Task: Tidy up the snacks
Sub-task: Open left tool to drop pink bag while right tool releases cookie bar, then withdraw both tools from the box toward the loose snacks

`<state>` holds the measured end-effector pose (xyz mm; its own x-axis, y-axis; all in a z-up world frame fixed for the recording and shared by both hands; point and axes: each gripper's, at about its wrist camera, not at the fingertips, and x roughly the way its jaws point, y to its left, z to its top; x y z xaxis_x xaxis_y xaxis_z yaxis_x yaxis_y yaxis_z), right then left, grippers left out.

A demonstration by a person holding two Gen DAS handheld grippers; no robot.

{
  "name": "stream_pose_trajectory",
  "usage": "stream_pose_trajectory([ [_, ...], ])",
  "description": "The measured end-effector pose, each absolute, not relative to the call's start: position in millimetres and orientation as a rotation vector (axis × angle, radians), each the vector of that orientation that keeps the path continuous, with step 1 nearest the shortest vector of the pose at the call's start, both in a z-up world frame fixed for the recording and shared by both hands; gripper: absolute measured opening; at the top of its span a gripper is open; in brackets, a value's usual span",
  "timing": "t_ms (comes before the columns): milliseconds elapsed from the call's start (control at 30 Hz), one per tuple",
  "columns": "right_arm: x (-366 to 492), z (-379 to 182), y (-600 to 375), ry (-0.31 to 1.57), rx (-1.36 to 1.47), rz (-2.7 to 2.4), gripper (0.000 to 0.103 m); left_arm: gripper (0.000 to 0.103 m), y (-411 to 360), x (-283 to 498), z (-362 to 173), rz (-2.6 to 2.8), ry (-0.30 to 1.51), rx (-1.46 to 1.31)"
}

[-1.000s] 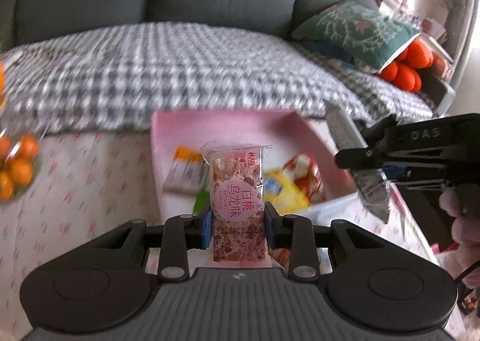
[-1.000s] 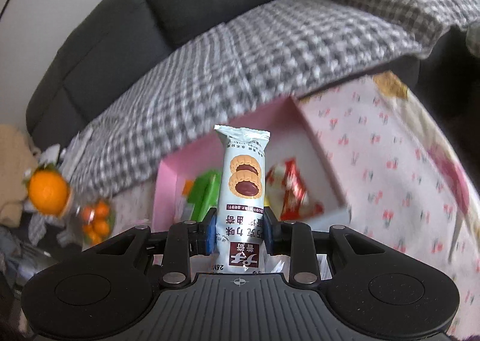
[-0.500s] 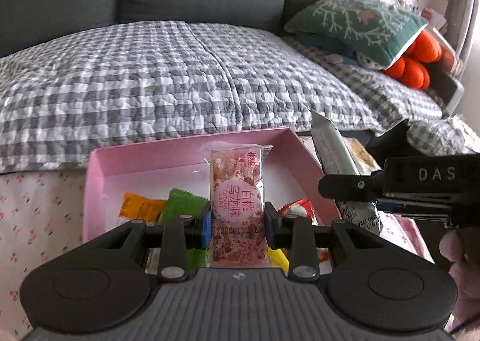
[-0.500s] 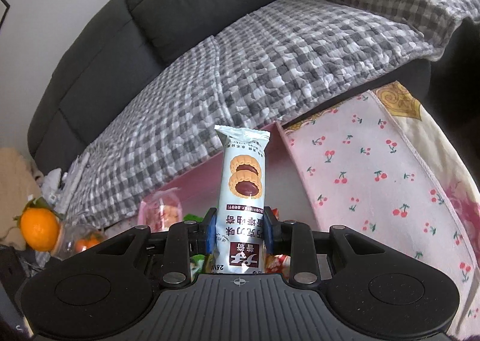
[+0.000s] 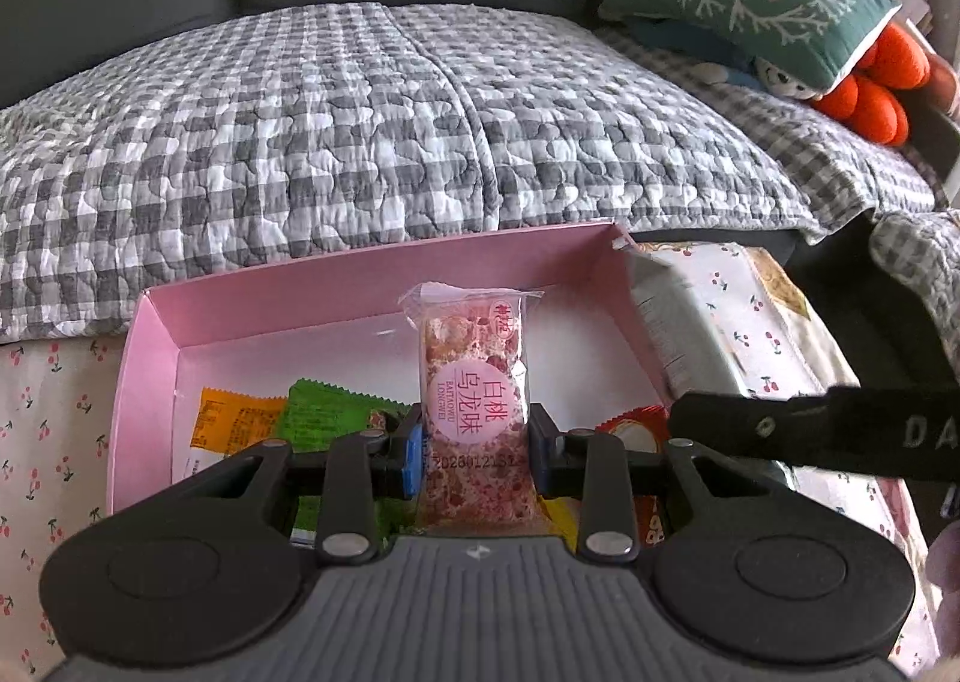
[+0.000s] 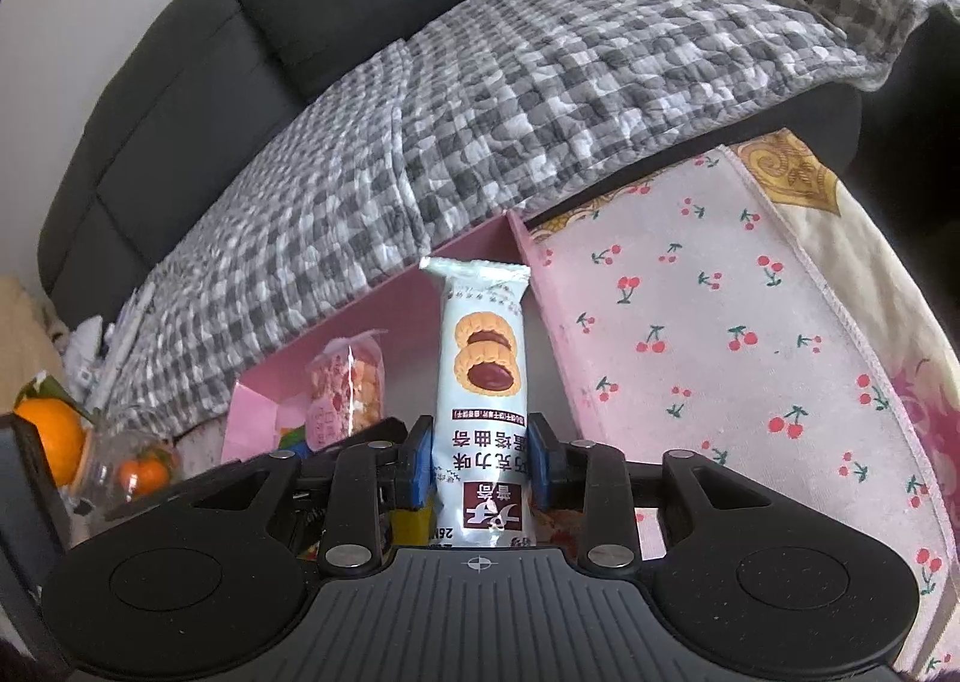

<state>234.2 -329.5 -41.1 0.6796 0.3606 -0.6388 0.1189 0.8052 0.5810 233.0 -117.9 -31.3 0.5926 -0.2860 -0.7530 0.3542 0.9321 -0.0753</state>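
Directly beneath and ahead of both grippers: open pink cardboard box [image 5: 150, 334], several wrapped snacks already on its floor. Left gripper [image 5: 474, 451]: pinching a clear-wrapped pink nougat bar [image 5: 474, 382], long axis upright along the fingers, over the box's middle. Right gripper [image 6: 480, 463]: jaws easing apart around a pale blue cookie packet [image 6: 483, 358], also upright, poised just inside the box's right wall and nearer its edge. Judgement: both items need only drop downward; right releases first.
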Motion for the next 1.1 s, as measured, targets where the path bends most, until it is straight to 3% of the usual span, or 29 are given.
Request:
stream_pose_trajectory([
  [200, 230, -37, -336, 0.810, 0.680, 0.174, 0.034, 0.041, -123, 226, -28, -0.365, 0.836, 0.110],
  [600, 216, -21, -337, 0.798, 0.660, 0.162, 0.055, 0.057, -118, 209, -16, -0.370, 0.820, 0.134],
  [667, 212, -17, -335, 0.796, 0.644, 0.162, 0.062, 0.065, -113, 203, -11, -0.365, 0.807, 0.138],
  [767, 205, -10, -328, 0.795, 0.608, 0.161, 0.069, 0.066, -104, 195, -2, -0.360, 0.794, 0.140],
  [1100, 175, 19, -298, 0.811, 0.478, 0.147, 0.080, 0.087, -72, 159, 14, -0.340, 0.768, 0.117],
])
